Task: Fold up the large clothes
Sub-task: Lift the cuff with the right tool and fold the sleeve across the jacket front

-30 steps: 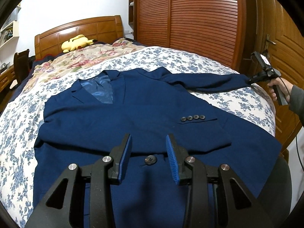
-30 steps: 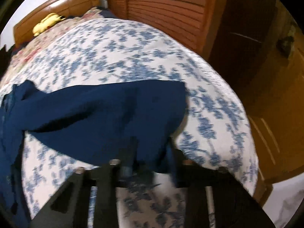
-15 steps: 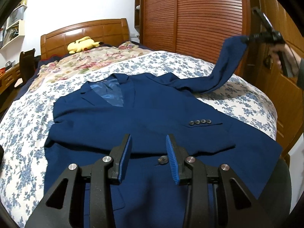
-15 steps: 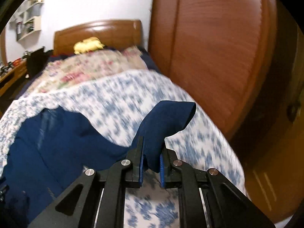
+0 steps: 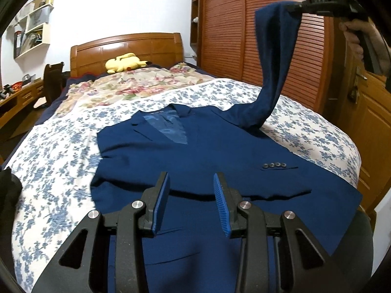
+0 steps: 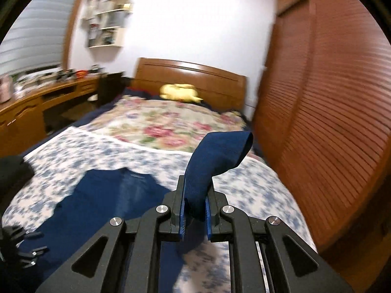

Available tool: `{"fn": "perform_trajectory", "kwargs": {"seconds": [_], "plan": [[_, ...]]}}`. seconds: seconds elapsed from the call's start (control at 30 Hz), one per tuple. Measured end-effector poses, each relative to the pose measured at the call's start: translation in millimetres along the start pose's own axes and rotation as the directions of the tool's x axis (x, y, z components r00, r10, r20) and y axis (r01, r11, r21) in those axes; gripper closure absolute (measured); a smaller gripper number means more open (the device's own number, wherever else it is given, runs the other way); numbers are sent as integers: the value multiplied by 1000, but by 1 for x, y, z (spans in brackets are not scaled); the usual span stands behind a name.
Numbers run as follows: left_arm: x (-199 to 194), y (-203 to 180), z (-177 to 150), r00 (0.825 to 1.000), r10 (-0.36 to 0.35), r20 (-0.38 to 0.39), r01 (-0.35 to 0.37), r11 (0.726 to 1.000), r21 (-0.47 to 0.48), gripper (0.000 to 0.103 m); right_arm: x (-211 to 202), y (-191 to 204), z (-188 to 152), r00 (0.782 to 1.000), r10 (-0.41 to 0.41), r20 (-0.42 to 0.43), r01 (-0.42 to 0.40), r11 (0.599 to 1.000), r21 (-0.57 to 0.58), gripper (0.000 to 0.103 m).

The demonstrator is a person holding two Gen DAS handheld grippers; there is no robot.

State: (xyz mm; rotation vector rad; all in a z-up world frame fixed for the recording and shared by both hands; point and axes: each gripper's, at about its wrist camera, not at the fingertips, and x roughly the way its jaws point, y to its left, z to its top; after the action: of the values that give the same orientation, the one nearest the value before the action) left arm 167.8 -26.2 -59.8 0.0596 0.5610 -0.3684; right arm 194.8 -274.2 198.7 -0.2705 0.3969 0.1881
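The right gripper (image 6: 194,216), clenched on the navy wool blazer's (image 5: 220,151) raised sleeve (image 5: 273,68), should next carry it across the chest, while the left gripper (image 5: 191,202) hovers with jaws apart, empty

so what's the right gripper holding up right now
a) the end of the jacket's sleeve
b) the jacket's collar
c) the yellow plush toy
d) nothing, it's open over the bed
a: the right gripper is closed on the cuff end of the sleeve, which rises from the blue jacket lying flat on the bed; the plush toy sits untouched by the headboard.
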Motion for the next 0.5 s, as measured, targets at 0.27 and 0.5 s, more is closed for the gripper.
{"fn": "perform_trajectory", "kwargs": {"seconds": [0.27, 0.5], "plan": [[-16, 23, -3, 999, 34, 22, -33, 999, -29, 65, -5, 85, -42, 977, 208, -33, -211, 973, -90, 91], [-26, 39, -5, 998, 54, 33, -52, 997, -61, 65, 20, 113, -85, 948, 285, -141, -299, 950, -92, 91]]}}
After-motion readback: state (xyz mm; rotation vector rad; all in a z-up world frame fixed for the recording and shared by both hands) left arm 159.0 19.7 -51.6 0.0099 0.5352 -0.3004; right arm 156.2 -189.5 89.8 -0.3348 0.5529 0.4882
